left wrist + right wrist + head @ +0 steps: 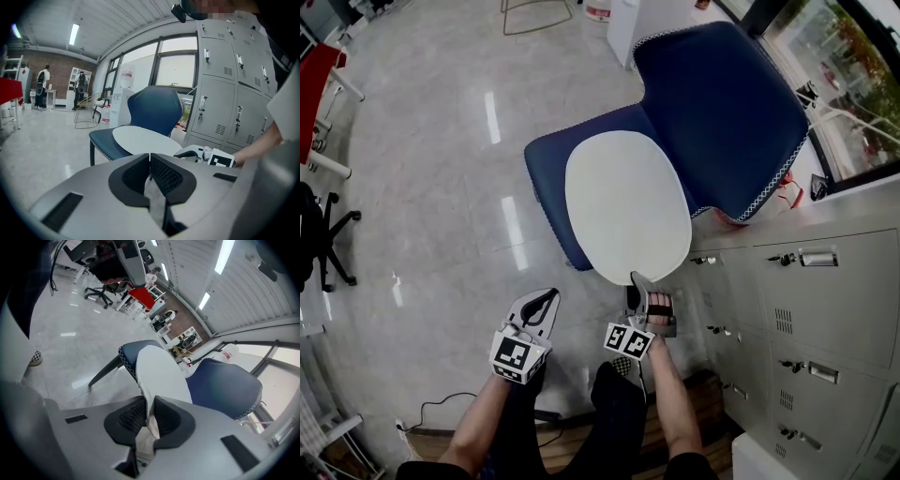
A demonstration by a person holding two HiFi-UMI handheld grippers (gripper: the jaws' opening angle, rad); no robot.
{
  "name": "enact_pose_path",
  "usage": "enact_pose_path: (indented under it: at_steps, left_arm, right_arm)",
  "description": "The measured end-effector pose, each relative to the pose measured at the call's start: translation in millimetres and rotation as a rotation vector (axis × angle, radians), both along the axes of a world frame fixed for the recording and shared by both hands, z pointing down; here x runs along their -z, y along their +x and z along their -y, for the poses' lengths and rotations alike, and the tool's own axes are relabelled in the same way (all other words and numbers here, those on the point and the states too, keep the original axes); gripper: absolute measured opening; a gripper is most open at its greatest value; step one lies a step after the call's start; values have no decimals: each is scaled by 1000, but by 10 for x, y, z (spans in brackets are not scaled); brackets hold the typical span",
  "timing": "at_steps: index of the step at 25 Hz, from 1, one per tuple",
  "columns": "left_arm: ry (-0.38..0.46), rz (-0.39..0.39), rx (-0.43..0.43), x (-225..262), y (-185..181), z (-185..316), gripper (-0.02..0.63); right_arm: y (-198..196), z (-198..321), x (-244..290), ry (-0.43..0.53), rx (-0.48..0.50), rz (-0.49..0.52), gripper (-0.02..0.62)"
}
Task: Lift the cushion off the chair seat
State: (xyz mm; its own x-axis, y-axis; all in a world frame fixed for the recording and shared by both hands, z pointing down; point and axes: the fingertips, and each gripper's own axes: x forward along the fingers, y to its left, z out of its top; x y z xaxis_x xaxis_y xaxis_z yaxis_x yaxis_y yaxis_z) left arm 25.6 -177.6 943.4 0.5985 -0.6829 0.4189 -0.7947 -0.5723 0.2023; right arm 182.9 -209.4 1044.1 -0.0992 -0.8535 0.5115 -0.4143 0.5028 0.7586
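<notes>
Right gripper view showed the right gripper (149, 405) clamped on the white cushion (161, 373) at its six o'clock edge, ready to peel it off the blue chair (220, 385) seat. The left gripper (549, 296) hung at seven o'clock, jaws together, spare.

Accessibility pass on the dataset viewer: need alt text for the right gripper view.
The right gripper has its fingers shut on the near edge of a white cushion that lies on a blue chair. Beyond stretches a shiny grey floor with office chairs and a red table.
</notes>
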Motion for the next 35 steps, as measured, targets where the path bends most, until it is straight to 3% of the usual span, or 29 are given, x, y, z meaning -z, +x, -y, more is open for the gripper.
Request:
enact_pose_path:
  at_steps: [11,18,29,35]
  left_arm:
    - [44,-2,0,582,16,86,22]
    - [95,15,-6,1177,33,132,21]
    - [158,26,-2,2225,-32,190,23]
    - [177,27,-23,3127,-28,67,23]
  right_arm:
    - [30,105,703,5,-45,108,48]
    - [100,207,1465,6,-137,318,46]
    - [127,91,2347,-50,-238,559,43]
    - [117,-76,3338,-74,-270,705,41]
